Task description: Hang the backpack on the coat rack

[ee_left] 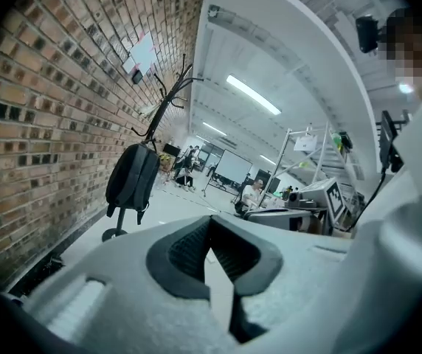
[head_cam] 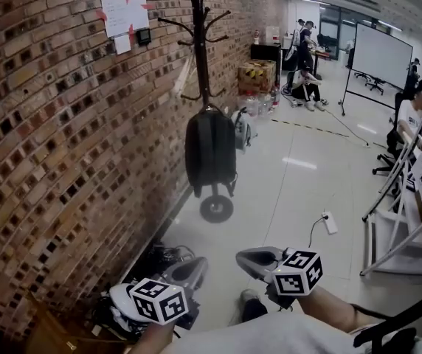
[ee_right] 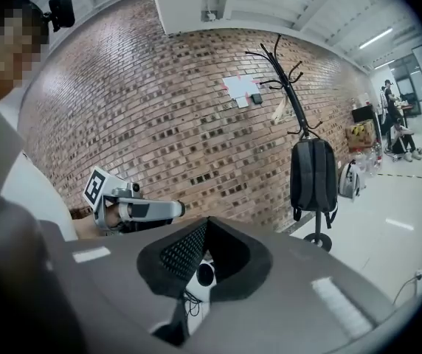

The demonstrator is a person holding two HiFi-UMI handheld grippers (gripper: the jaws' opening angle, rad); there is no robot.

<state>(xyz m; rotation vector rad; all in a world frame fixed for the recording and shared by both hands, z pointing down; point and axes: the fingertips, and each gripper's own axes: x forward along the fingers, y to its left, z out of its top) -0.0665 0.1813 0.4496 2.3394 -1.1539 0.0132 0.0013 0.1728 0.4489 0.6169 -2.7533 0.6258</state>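
The black backpack (head_cam: 209,150) hangs upright from the dark coat rack (head_cam: 198,43), just above the rack's round base (head_cam: 216,208) beside the brick wall. It also shows in the left gripper view as the backpack (ee_left: 131,177) and in the right gripper view as the backpack (ee_right: 313,177). Both grippers are low in the head view, well back from the rack and touching nothing. My left gripper (head_cam: 195,268) (ee_left: 209,231) is shut and empty. My right gripper (head_cam: 244,258) (ee_right: 207,227) is shut and empty too. They sit side by side, pointing toward the rack.
The brick wall (head_cam: 56,146) runs along the left, with cables and clutter (head_cam: 159,257) at its foot. A white bag (head_cam: 242,127) and boxes (head_cam: 257,74) stand behind the rack. A power strip (head_cam: 330,223) lies on the floor, and a white frame (head_cam: 399,234) stands right. People sit farther back.
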